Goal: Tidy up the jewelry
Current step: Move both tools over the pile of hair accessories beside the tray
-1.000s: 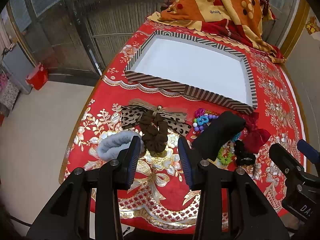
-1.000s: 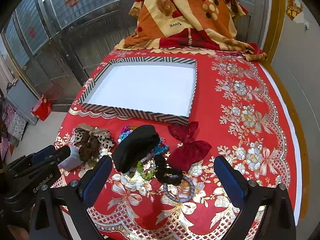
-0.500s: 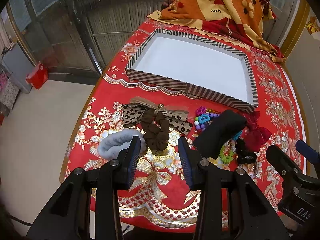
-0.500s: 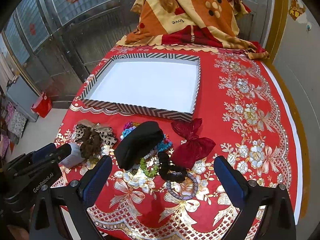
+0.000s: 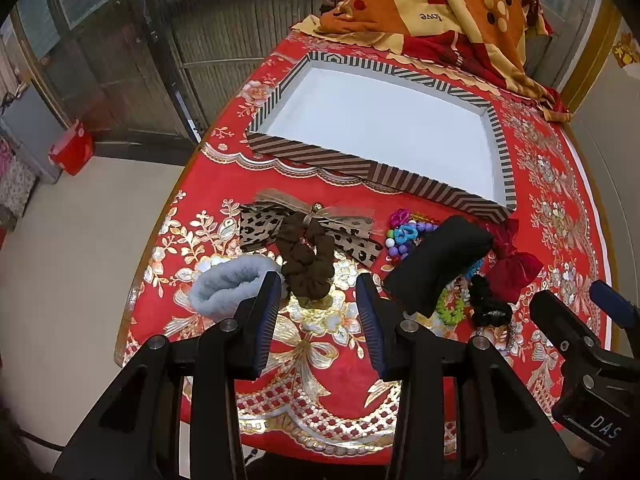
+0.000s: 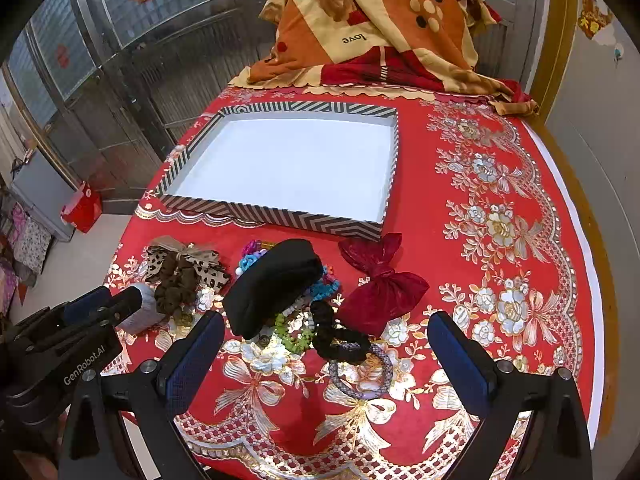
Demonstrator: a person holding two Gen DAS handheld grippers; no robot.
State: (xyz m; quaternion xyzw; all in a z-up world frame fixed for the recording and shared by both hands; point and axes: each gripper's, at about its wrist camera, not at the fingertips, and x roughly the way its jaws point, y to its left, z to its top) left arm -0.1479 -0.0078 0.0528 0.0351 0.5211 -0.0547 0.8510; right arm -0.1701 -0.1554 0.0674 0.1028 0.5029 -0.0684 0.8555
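red desk clutter is crowded; both hand-held grippers, left and right, are held spread, empty; tangled bracelets could be dragged along if the scrunchie is picked.

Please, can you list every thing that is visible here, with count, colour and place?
tray: 1, striped rim, white inside, middle of table, nothing in it
tablecloth: 1, red with gold flowers, covers table
blanket: 1, orange and cream, far end
leopard bow: 1, brown-spotted, front left
brown scrunchie: 1, on the bow
blue scrunchie: 1, pale, fluffy, leftmost
black pouch: 1, over coloured beads
red bow: 1, dark red, right of pouch
black scrunchie: 1, front of pouch
grey hair tie: 1, nearest
left tongs: open, holding nothing
right tongs: open wide, holding nothing
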